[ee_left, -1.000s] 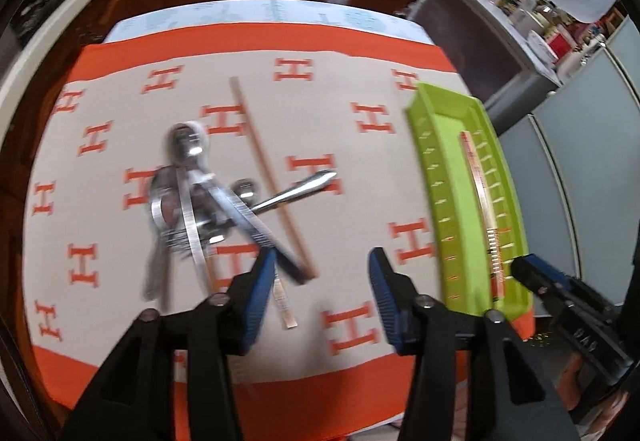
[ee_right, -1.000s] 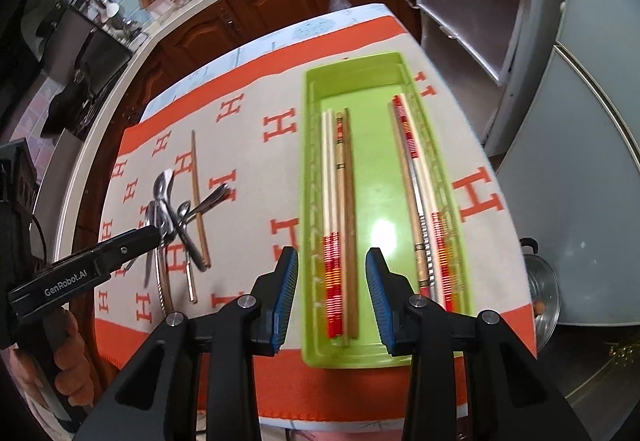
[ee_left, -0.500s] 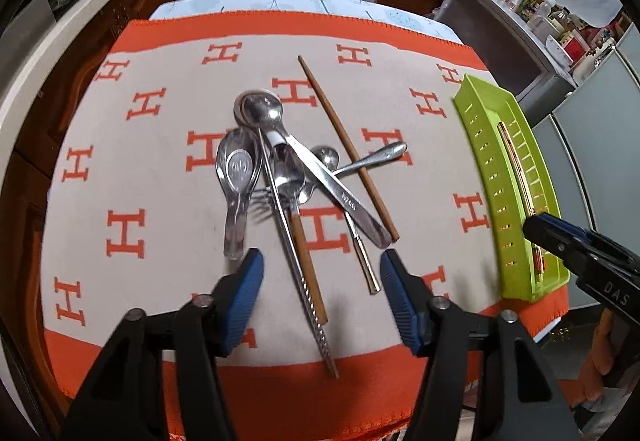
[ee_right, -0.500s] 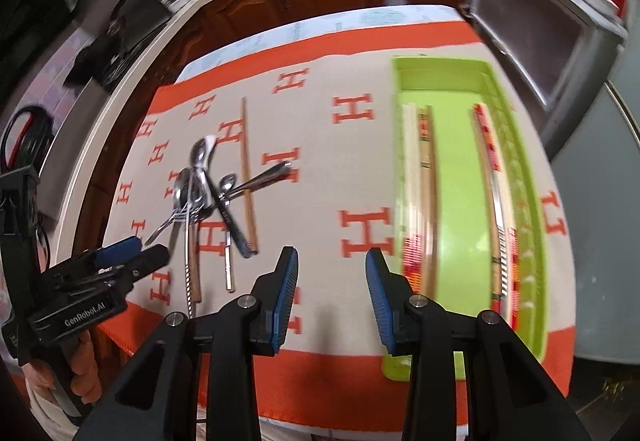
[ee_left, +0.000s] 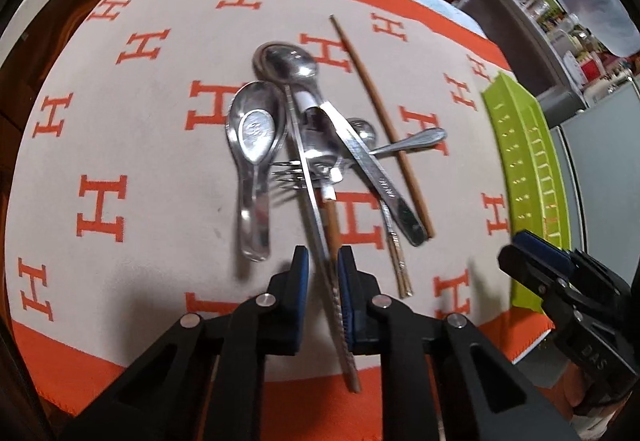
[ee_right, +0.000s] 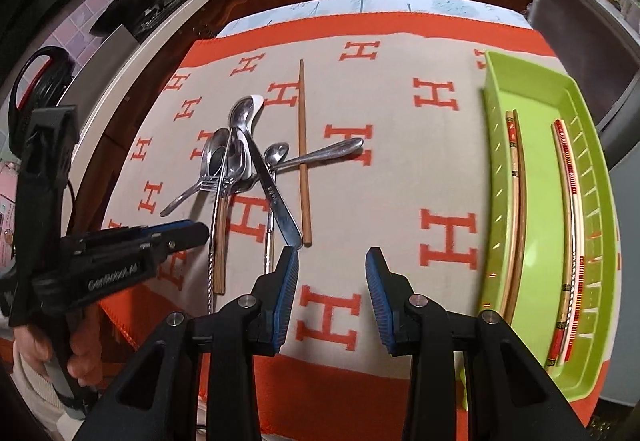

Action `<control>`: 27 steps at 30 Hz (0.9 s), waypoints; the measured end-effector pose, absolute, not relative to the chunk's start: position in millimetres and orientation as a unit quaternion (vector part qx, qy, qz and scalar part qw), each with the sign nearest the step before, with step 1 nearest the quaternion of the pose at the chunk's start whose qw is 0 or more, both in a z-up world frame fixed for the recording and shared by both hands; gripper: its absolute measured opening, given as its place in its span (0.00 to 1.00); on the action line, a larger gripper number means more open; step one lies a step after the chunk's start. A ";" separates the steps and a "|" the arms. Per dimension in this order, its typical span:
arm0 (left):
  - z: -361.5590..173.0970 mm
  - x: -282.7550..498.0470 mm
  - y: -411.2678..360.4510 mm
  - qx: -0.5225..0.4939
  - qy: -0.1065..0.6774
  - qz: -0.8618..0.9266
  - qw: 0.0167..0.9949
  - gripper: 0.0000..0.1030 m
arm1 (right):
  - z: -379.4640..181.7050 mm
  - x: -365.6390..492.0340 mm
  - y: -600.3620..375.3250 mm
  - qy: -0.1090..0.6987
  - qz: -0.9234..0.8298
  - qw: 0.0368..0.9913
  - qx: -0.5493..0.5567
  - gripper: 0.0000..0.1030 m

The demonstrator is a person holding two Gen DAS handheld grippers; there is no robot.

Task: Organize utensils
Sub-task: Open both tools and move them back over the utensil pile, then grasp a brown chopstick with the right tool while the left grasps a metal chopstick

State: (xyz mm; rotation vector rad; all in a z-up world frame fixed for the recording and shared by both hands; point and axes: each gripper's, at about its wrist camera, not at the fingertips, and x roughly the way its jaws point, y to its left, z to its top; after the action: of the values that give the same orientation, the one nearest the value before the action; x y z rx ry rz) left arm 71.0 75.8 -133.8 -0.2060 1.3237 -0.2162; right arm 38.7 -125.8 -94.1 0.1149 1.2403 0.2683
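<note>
A heap of metal spoons [ee_left: 256, 129], a fork and a table knife [ee_left: 380, 185] lies on the orange-and-beige cloth, with a long brown chopstick [ee_left: 376, 109] beside it. My left gripper [ee_left: 322, 255] is low over the heap's near end. Its jaws are closing around a twisted metal chopstick [ee_left: 308, 181] and a wooden one [ee_left: 332, 225]. The right pad touches them and a sliver of cloth shows at the left pad. My right gripper [ee_right: 332, 257] is open over bare cloth, between the heap [ee_right: 236, 157] and the green tray [ee_right: 520, 69]. Nothing is between its fingers.
The green tray holds two pairs of patterned chopsticks [ee_right: 516, 201] [ee_right: 568, 177] along its length. A hand holds the left gripper [ee_right: 196, 231] at the cloth's near left corner. Dark wooden cabinets and a counter curve round the far side.
My left gripper came down onto the heap's near end and its jaws narrowed around the two chopsticks. My right gripper swung left, from above the tray to over the cloth.
</note>
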 end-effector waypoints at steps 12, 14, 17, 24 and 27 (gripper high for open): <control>-145.1 79.3 75.7 -0.105 0.623 -0.096 0.769 0.12 | -108.7 41.6 -130.2 0.594 0.121 0.793 0.061 0.35; -145.8 80.9 77.1 -0.106 0.624 -0.098 0.768 0.12 | -109.1 41.0 -128.6 0.594 0.122 0.793 0.059 0.35; -148.4 83.7 73.5 -0.106 0.625 -0.100 0.767 0.12 | -110.5 41.2 -126.6 0.594 0.123 0.793 0.057 0.35; -153.7 89.4 57.3 -0.074 0.620 -0.095 0.775 0.12 | -114.8 41.7 -124.5 0.600 0.120 0.789 0.055 0.35; -153.9 91.9 52.8 -0.058 0.613 -0.093 0.782 0.08 | -117.0 43.9 -124.1 0.603 0.117 0.788 0.054 0.35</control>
State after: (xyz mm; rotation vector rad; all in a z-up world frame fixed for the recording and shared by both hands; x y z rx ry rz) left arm 91.9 52.8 -153.9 -0.1263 1.3239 -0.2002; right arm 43.9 -124.1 -117.0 0.1165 1.2984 0.2529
